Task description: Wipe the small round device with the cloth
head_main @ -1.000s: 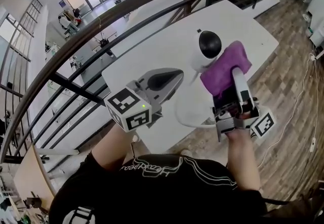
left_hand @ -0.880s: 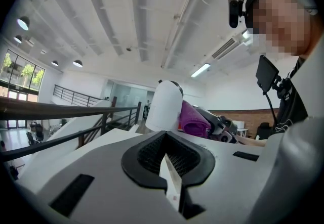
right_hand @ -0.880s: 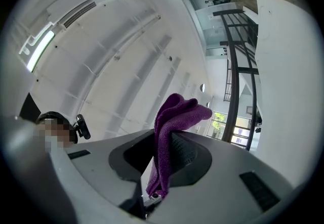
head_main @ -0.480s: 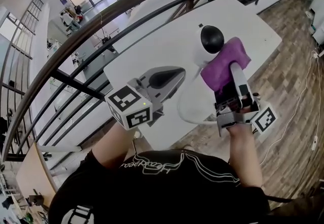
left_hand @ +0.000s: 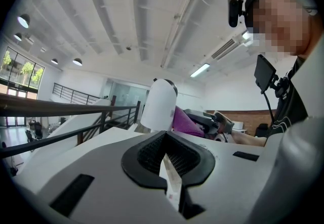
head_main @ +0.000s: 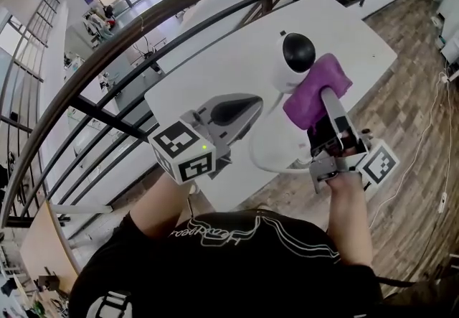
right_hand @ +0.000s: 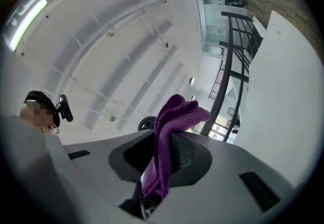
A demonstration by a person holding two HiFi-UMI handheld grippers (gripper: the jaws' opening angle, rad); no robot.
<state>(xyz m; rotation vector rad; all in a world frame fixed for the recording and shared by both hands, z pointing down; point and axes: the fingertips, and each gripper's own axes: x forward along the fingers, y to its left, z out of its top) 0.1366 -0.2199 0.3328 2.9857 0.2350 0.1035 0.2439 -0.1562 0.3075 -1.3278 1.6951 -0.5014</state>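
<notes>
As the right gripper [head_main: 326,94] pinches plush cloth [head_main: 305,101], it seemingly touches the device [head_main: 290,65].

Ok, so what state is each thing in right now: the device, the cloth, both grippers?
Small round device: upright on the table, black face up.
Cloth: bunched, pressed against the device's side.
Right gripper: fingers shut on the cloth.
Left gripper: fingers together, apart from the device.
White cable: looped on the table.
</notes>
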